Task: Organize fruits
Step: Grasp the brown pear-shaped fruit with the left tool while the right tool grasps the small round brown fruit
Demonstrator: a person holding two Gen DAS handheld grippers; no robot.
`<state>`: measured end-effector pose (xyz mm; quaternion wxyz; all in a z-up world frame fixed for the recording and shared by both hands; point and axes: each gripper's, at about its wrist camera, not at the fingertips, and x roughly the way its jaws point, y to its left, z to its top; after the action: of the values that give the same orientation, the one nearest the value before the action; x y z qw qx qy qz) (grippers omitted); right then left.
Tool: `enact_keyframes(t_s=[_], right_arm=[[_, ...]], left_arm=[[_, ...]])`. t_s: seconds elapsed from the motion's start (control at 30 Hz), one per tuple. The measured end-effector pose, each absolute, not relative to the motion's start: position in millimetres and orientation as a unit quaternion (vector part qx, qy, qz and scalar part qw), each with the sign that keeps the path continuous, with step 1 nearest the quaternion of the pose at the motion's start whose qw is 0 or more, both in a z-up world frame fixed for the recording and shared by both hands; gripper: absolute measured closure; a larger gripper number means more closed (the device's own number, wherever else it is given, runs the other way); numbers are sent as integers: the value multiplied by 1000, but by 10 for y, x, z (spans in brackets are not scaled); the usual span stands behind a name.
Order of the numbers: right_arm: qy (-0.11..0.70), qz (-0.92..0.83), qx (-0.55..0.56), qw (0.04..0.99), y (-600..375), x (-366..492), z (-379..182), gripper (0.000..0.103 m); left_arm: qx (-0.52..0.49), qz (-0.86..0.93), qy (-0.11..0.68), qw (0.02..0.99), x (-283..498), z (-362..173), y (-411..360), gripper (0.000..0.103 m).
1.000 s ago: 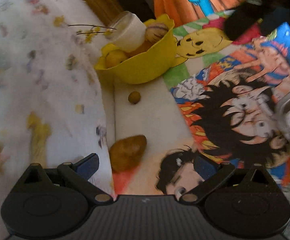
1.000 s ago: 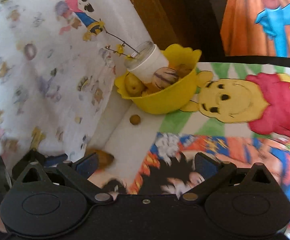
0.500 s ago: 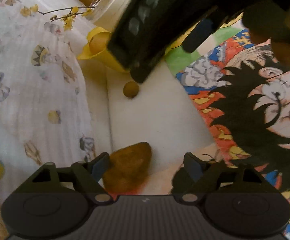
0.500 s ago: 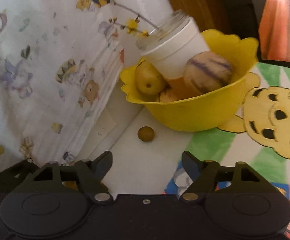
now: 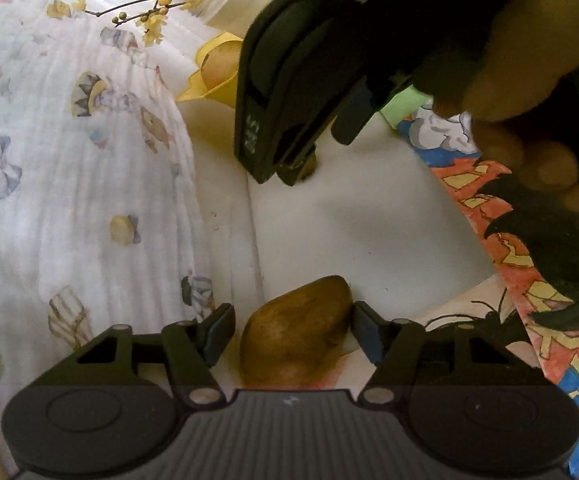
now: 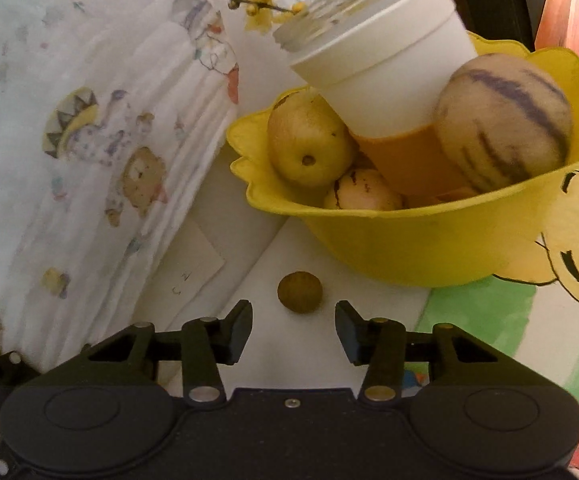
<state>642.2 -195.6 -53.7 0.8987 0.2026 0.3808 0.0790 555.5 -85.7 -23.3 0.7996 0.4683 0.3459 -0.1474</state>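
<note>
Two loose fruits to deal w/. Left claw is spread wide w/ the brown oval fruit lying between its fingers at bottom centre of the left view, neither pad touching yet. Right claw is also wide, nothing held; the small round fruit sits just ahead of the tips, lower centre of the right view, near the foot of the yellow bowl.

Handling, my guess: the brown one looks smooth-skinned and tapered, prob firm but bruisable. Grip across the fat middle, not the narrow end, or it'll squirt out. Moderate squeeze only. The small one looks light, hard-ish and round, so it'll roll if nudged by one finger first; close evenly on its widest part, tips low to the white surface.

Containers: the bowl, centre-right of the right view, holds a yellow pear-like fruit at left, a pale speckled fruit low in the middle, a tan striped melon-like fruit at right, plus a white-and-orange jar leaning among them, mouth to the upper left. Pretty full; free room looks limited, so new fruit would prob sit on top. A yellow-flowered twig crosses the top near the jar's mouth; can't tell if it's in the jar.
</note>
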Motion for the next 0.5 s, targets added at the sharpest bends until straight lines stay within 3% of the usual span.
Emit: enact_keyframes(t_s=[0.33, 0.43, 0.5], right_arm=[[372, 61, 175, 910, -1704, 6592, -683, 63], [373, 51, 150, 914, -1635, 6606, -689, 72], [374, 52, 144, 915, -1599, 6613, -698, 72]], left_arm=[[470, -153, 336, 802, 5535, -240, -757, 34], [462, -159, 339, 804, 5556, -209, -740, 38], [458, -163, 339, 805, 5526, -200, -729, 43]])
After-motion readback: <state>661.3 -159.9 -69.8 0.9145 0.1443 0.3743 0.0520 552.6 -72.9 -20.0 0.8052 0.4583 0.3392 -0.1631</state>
